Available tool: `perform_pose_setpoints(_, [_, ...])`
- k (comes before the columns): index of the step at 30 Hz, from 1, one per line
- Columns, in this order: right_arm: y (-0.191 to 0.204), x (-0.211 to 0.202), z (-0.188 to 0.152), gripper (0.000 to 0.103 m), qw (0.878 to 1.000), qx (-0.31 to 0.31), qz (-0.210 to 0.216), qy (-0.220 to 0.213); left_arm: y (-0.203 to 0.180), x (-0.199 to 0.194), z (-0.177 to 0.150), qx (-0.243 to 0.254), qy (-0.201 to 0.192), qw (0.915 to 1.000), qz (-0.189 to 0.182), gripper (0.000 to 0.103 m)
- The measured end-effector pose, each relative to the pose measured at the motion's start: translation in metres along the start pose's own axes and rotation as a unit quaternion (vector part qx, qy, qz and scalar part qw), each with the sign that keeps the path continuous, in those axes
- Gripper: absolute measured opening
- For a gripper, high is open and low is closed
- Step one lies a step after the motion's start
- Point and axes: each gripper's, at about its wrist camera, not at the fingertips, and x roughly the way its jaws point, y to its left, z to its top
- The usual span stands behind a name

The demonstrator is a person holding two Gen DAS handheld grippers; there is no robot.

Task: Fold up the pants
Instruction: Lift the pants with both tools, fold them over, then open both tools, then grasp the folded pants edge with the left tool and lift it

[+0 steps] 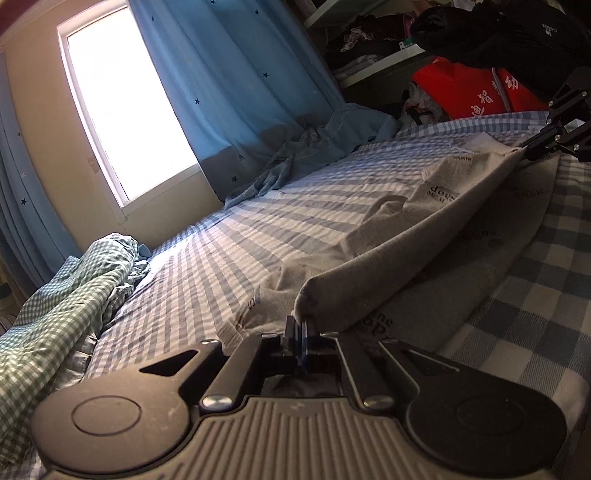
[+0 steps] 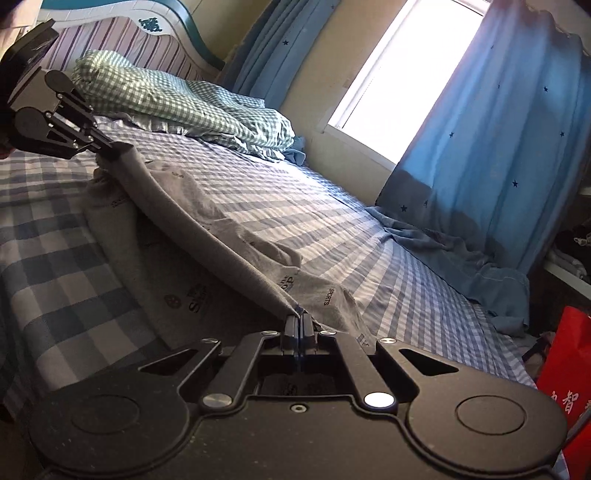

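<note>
Grey pants (image 1: pixel 413 236) with dark printed lettering lie along the checked bed, one edge lifted and stretched taut between the two grippers. My left gripper (image 1: pixel 300 325) is shut on one end of that raised edge. My right gripper (image 1: pixel 522 149) shows at the far end of the edge in the left wrist view. In the right wrist view my right gripper (image 2: pixel 298 319) is shut on the pants (image 2: pixel 207 229), and my left gripper (image 2: pixel 120 147) pinches the far end. The rest of the pants rests flat on the bed.
The bed (image 1: pixel 207 266) has a blue-and-white checked sheet. A green checked quilt (image 2: pixel 177 99) is bunched by the headboard (image 2: pixel 122 33). Blue clothing (image 1: pixel 314 151) lies by the star-print curtain (image 1: pixel 229 81) and window (image 1: pixel 125 110). A red bag (image 1: pixel 472 88) and cluttered shelves stand beyond the bed's foot.
</note>
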Motion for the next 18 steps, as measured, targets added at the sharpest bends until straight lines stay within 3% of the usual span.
perform_pose_setpoints(6, [0.023, 0.007, -0.023, 0.000, 0.999, -0.005, 0.011, 0.042, -0.010, 0.002, -0.013, 0.004, 0.018, 0.9997, -0.015, 0.003])
perform_pose_setpoints(9, [0.028, 0.010, -0.028, 0.005, 0.999, 0.010, 0.009, 0.052, -0.011, -0.005, -0.016, -0.010, 0.023, 0.9994, -0.025, 0.011])
perform_pose_setpoints(12, [0.031, 0.007, -0.032, 0.017, 0.998, 0.031, 0.010, 0.052, -0.011, -0.016, -0.016, -0.025, 0.021, 0.9990, -0.030, 0.037])
perform_pose_setpoints(14, [0.031, 0.003, -0.036, 0.031, 0.998, 0.047, 0.003, 0.051, -0.013, -0.023, -0.013, -0.041, 0.020, 0.9986, -0.027, 0.070])
perform_pose_setpoints(16, [0.028, -0.004, -0.040, 0.058, 0.996, 0.079, -0.006, 0.047, -0.017, -0.030, -0.008, -0.058, 0.016, 0.9979, -0.023, 0.088])
perform_pose_setpoints(17, [0.023, -0.008, -0.043, 0.064, 0.994, 0.100, -0.012, 0.044, -0.019, -0.032, -0.005, -0.064, 0.014, 0.9976, -0.021, 0.095])
perform_pose_setpoints(18, [0.020, -0.012, -0.046, 0.076, 0.992, 0.120, -0.017, 0.041, -0.023, -0.033, -0.001, -0.071, 0.013, 0.9972, -0.020, 0.097])
